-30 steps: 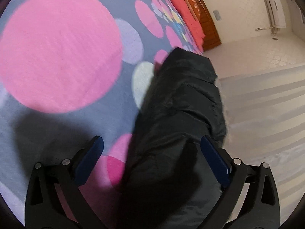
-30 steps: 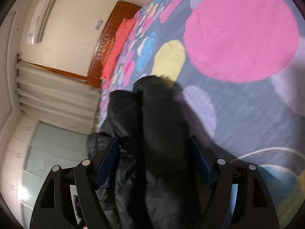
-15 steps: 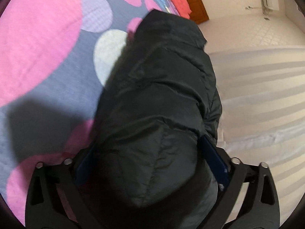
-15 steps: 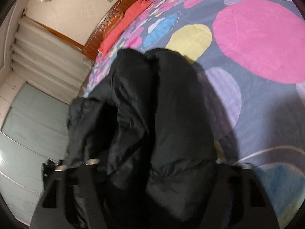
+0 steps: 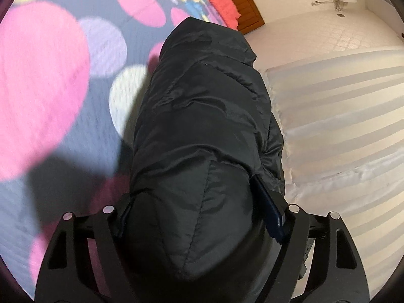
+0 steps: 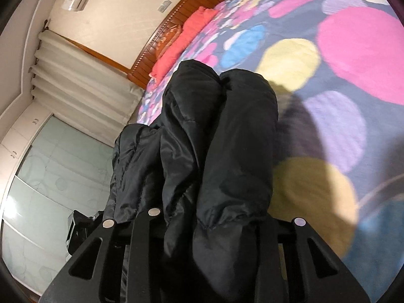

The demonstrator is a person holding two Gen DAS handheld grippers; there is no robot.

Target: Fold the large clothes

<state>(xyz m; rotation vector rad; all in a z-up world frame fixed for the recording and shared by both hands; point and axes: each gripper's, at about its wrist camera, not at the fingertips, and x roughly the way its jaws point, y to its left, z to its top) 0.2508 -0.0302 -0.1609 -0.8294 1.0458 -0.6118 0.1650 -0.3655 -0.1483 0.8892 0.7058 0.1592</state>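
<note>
Black padded jacket (image 5: pixel 202 131) now bunched between both grippers' clamped jaws (previously apart), above spotted bedspread (image 5: pixel 50 80).

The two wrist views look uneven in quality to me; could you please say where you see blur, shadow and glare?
Left wrist view: the bedspread is motion-smeared at left, a dark shadow falls on it beside the black jacket, and the jacket itself looks sharp. Right wrist view: glare at the left edge on the wardrobe doors, and the bedspread is soft and shadowed at right.

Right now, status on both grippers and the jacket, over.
Left gripper shut on black jacket. Right gripper shut on it too. Jacket bunched above dotted bedspread. Nothing in the way.
</note>
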